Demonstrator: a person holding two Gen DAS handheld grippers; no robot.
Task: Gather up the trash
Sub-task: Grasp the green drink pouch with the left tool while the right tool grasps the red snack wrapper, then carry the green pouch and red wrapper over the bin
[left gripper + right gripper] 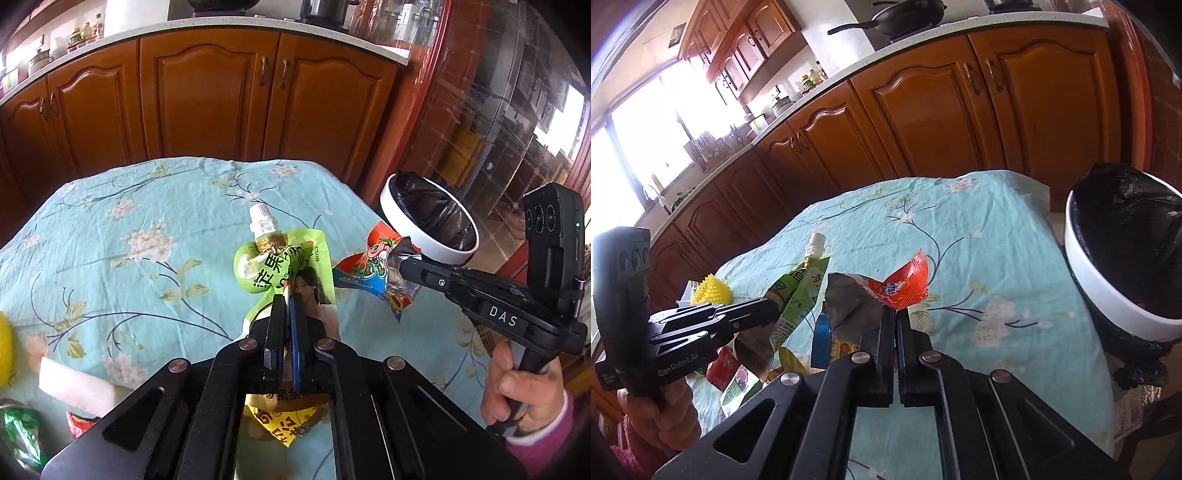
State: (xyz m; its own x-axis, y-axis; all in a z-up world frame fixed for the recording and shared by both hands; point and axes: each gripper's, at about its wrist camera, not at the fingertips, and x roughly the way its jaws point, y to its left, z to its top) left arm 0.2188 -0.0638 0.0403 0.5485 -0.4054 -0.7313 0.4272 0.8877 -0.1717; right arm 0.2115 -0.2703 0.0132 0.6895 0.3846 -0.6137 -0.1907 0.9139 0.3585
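My left gripper [289,295] is shut on a green drink pouch [273,264] with a white cap, held above the floral tablecloth [147,229]. The pouch also shows in the right wrist view [799,291]. My right gripper [895,312] is shut on a red and blue snack wrapper [886,291], also held above the cloth; the wrapper shows in the left wrist view [376,266]. A white trash bin [1108,288] lined with a black bag stands past the table's right edge, right of both grippers; it also shows in the left wrist view [424,229].
More trash lies at the table's near left: a yellow spiky ball [711,291], a white foam block [74,386], a green wrapper [22,432] and red packets [722,365]. Wooden kitchen cabinets [207,96] stand behind the table.
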